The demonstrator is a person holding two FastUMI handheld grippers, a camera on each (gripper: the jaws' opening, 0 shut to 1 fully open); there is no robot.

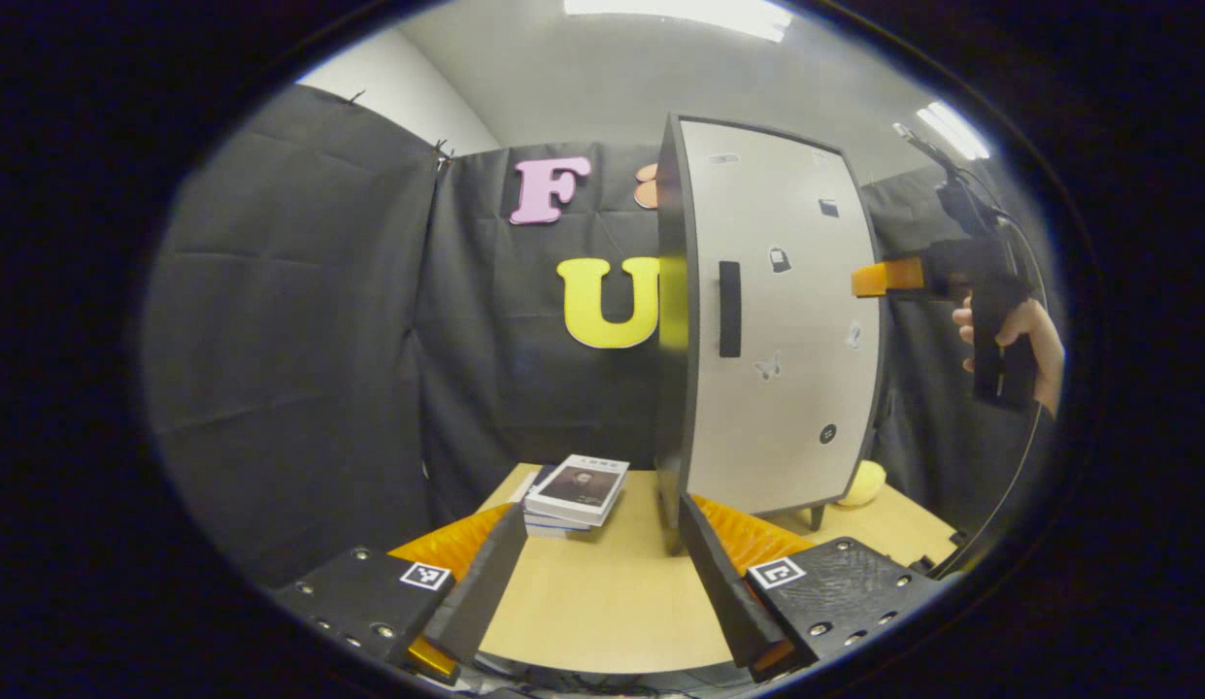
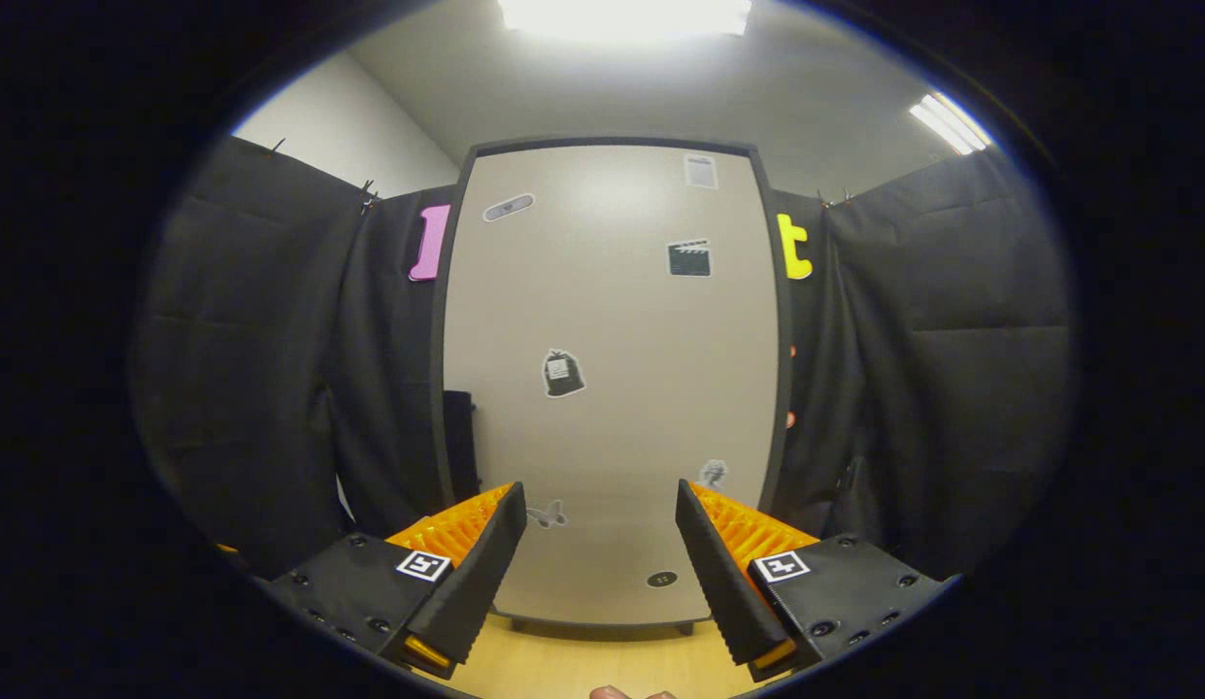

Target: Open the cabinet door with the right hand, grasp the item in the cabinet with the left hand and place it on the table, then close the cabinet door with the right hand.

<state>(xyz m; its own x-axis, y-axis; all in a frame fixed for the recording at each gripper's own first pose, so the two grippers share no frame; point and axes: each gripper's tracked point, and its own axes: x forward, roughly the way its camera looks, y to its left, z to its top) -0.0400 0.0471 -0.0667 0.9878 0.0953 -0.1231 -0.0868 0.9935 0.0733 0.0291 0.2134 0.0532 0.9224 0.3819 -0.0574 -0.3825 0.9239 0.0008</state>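
Cabinet door (image 2: 612, 388) closed; contents hidden. Books (image 1: 575, 493) lie stacked on table (image 1: 612, 602) beside cabinet (image 1: 772, 320). Left gripper (image 1: 602, 573) and right gripper (image 2: 602, 563) both spread, empty.

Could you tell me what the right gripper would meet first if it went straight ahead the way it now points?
Most likely the cabinet door: the right gripper faces its pale front squarely, fingers open, with nothing between them and the panel. How far off the door stands is hard to judge.
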